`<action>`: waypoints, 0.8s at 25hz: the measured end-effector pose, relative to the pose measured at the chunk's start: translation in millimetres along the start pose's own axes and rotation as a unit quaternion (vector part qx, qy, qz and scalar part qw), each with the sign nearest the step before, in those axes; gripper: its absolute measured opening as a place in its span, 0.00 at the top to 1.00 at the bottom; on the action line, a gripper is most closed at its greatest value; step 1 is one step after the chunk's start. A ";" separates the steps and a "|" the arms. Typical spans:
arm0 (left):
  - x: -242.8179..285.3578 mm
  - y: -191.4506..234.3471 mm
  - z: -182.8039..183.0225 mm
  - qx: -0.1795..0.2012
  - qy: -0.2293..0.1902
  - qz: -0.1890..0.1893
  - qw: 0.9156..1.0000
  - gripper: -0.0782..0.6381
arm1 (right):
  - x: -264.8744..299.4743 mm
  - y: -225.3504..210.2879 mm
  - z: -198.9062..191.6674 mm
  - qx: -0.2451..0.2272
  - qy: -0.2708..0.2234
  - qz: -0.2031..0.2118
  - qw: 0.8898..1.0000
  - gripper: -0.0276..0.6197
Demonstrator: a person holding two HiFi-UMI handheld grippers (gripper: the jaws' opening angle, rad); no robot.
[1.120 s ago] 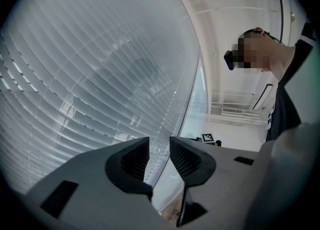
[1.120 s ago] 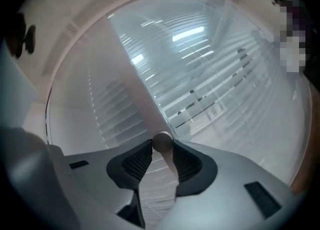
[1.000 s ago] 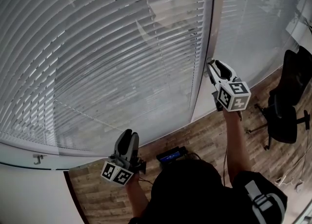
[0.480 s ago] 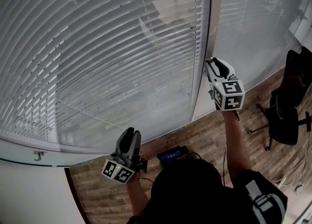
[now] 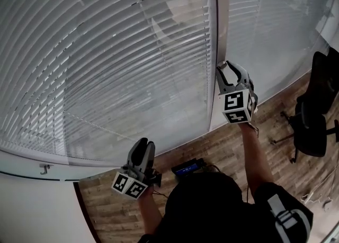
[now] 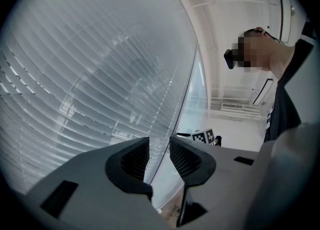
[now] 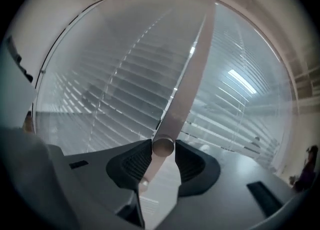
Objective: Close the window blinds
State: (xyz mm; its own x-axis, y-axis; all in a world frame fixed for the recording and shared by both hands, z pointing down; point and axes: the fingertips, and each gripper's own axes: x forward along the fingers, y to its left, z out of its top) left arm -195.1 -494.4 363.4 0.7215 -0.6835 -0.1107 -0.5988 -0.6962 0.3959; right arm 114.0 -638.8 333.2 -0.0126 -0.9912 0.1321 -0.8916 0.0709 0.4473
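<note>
White slatted blinds (image 5: 116,67) cover the big window; a second set (image 5: 270,30) hangs to the right of the frame post. In the right gripper view the pale tilt wand (image 7: 187,73) runs down from the top, and its round end sits between the pads. My right gripper (image 5: 222,68) (image 7: 163,159) is raised at the post, shut on the wand. My left gripper (image 5: 142,149) (image 6: 159,156) hangs lower, pointing at the blinds (image 6: 100,83), open with nothing between its fingers.
A black office chair (image 5: 312,115) stands at the right on the wood floor (image 5: 222,141). A dark device with a blue screen (image 5: 186,168) lies on the floor by the window. A white wall ledge with a small hook (image 5: 45,169) runs at lower left.
My right gripper has rolled about its own axis on the wand, so its marker cube shows a different face, and it has drifted slightly left. The left gripper has hardly shifted.
</note>
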 end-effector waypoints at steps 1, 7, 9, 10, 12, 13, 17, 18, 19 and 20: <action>1.3 -1.7 -1.3 0.001 0.001 0.002 1.000 0.72 | 1.4 -1.1 -1.8 -0.020 0.008 -0.007 1.000 0.75; 2.5 -4.0 -4.5 0.004 0.006 0.016 1.000 0.72 | 7.0 -0.9 -12.4 0.174 -0.010 0.052 0.983 0.76; 3.1 -6.6 -6.1 0.004 0.010 0.017 1.000 0.72 | 6.9 -1.8 -13.7 0.293 -0.022 0.086 0.952 0.76; 4.5 -8.8 -7.9 0.005 0.012 0.017 1.000 0.72 | 6.8 -2.6 -15.2 0.336 -0.027 0.100 0.936 0.76; 7.0 -14.1 -12.2 0.007 0.019 0.022 1.000 0.72 | 7.3 -2.9 -19.3 0.395 -0.036 0.124 0.910 0.76; 6.7 -17.1 -14.1 0.008 0.023 0.027 0.999 0.72 | 7.3 -2.0 -20.9 0.410 -0.041 0.136 0.901 0.76; -7.0 -23.6 -16.0 0.013 0.031 0.047 0.998 0.72 | -1.6 7.6 -23.3 0.421 -0.060 0.172 0.889 0.76; -11.1 -23.7 -16.0 0.014 0.033 0.052 0.998 0.72 | -7.3 6.1 -26.5 0.423 -0.066 0.169 0.888 0.76; -15.3 -24.4 -16.8 0.014 0.036 0.058 0.998 0.72 | -14.3 2.5 -32.4 0.427 -0.072 0.163 0.887 0.76; -19.8 -25.8 -18.1 0.013 0.040 0.066 0.997 0.72 | -22.1 -1.6 -40.5 0.433 -0.078 0.159 0.884 0.76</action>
State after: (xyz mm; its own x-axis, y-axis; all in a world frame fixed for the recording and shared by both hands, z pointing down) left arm -187.7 -458.9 372.0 0.6604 -0.7508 0.0139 -0.6987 -0.6076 0.3777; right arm 134.1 -612.5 365.4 -0.3261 -0.9450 -0.0244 -0.8437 0.3026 -0.4435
